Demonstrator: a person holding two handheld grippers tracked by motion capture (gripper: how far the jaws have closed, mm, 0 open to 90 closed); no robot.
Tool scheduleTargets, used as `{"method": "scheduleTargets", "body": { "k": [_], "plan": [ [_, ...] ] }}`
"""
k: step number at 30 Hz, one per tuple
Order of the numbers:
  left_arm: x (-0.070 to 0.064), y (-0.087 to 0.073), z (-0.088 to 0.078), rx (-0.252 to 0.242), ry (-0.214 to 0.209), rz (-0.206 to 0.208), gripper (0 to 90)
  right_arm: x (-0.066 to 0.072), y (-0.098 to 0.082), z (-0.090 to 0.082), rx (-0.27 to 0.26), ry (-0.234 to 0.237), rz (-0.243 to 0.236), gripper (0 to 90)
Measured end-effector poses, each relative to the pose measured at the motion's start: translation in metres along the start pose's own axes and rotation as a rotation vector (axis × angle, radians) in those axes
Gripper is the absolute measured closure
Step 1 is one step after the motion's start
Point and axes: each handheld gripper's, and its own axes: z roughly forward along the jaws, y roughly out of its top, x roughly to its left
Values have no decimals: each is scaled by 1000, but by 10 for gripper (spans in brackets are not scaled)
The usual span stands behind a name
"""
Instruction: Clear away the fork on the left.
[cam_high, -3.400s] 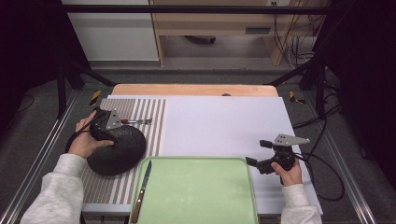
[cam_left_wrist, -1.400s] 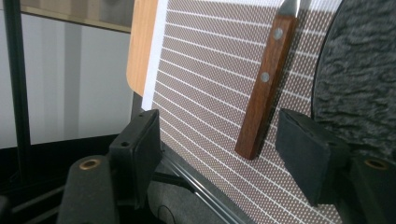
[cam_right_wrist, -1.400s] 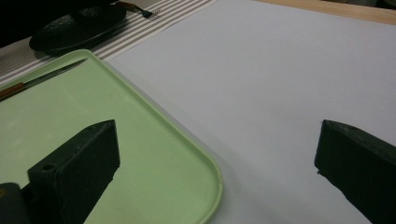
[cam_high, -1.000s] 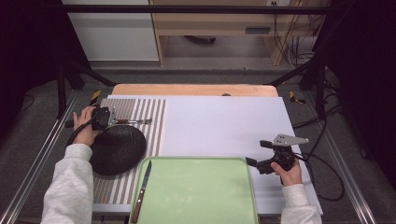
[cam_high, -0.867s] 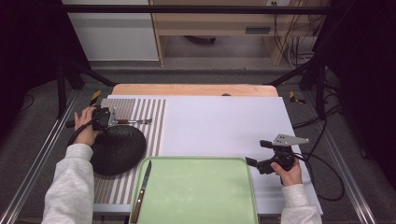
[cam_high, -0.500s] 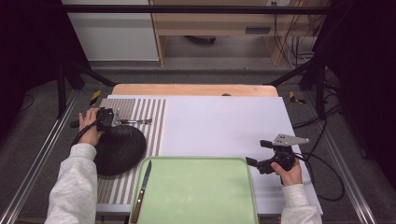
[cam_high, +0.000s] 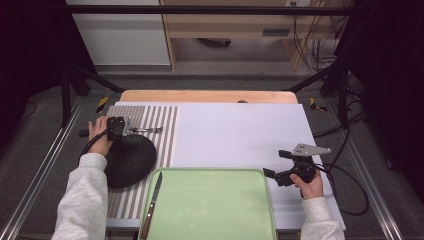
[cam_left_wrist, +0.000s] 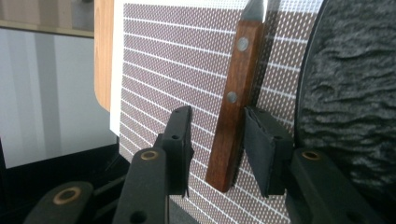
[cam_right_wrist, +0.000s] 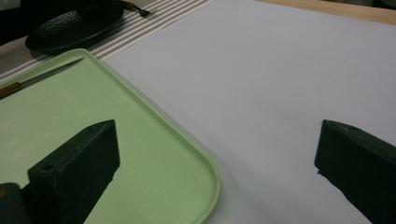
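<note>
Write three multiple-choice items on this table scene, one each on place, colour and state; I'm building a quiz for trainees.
1. Where does the knife lie?
A on the plate
B at the tray's left edge
C on the white sheet
2. What colour is the tray?
A green
B red
C blue
3. How is the right tool?
A shut on the knife
B open, empty
C shut on a fork
Key: B, the knife lies along the tray's left rim; A, it is pale green; B, its jaws stand wide apart with nothing between them.

Black plate (cam_high: 127, 160) crowds the fork handle (cam_left_wrist: 231, 116); white mat (cam_high: 235, 135) lies open
</note>
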Motion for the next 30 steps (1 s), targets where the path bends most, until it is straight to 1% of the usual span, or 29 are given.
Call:
{"method": "scheduleTargets", "body": {
  "k": [12,18,25,28,30],
  "plan": [
    [-1,12,3,-29,3,23,670,0,0,-1,-3,0,-2,5],
    [-1,16,4,-52,-4,34,686,0,0,-1,-3,0,-2,5],
    [-2,18,4,-51,-8,59,711,0,0,-1,-4,0,-2,5],
    [-1,19,4,-54,-12,59,714,0,0,-1,-5,0,-1,5],
    [-2,20,4,-50,-18,67,721,0,0,-1,-6,0,0,5]
  ]
}}
